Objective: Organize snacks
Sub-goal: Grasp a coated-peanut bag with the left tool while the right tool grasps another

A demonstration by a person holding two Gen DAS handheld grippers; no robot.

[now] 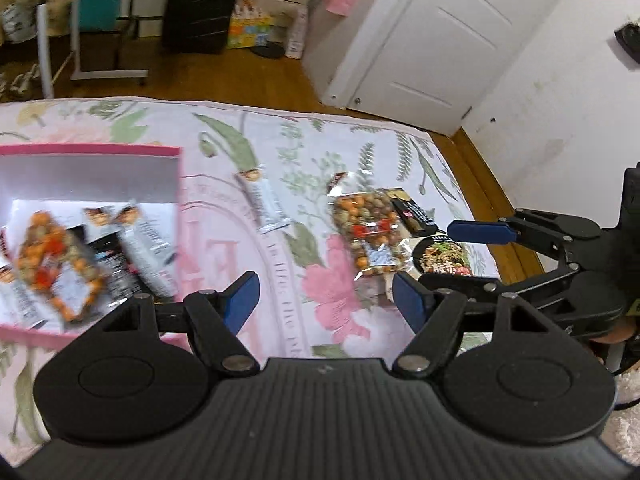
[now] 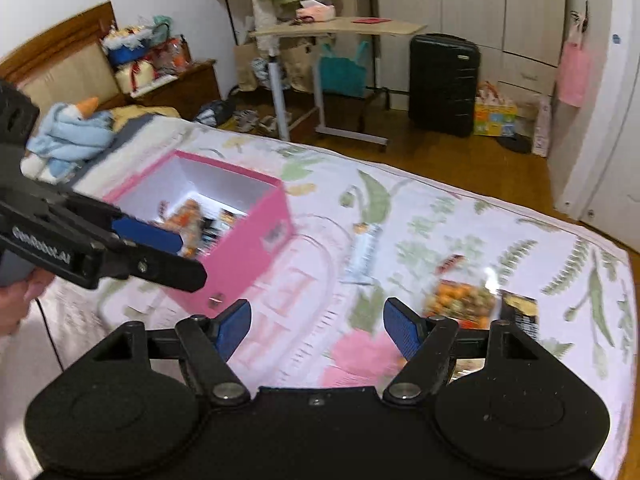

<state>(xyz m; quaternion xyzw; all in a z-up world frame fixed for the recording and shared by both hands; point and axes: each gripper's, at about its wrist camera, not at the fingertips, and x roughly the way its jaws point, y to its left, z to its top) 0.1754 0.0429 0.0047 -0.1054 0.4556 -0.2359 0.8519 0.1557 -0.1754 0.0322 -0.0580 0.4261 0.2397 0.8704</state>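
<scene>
A pink box [image 1: 168, 151] [image 2: 256, 240] stands open on the floral bedspread and holds several snack packs, among them a bag of mixed nuts [image 1: 52, 264]. Loose on the bed lie a white snack bar [image 1: 264, 204] [image 2: 364, 252], a mixed-nut bag [image 1: 370, 232] [image 2: 460, 300], a dark packet [image 1: 412, 210] [image 2: 520, 312] and a round noodle cup [image 1: 442, 258]. My left gripper [image 1: 324, 300] is open and empty, just right of the box. My right gripper [image 2: 318, 330] is open and empty above the bed, near the nut bag; it also shows at the right edge of the left wrist view [image 1: 460, 256], by the noodle cup.
The bed's edge [image 1: 480, 168] runs along a wooden floor. A white door [image 1: 432, 40], a black suitcase [image 2: 442, 84], a rolling table [image 2: 336, 28] and a headboard with clutter [image 2: 132, 60] surround the bed. A blue cloth [image 2: 72, 132] lies by the box.
</scene>
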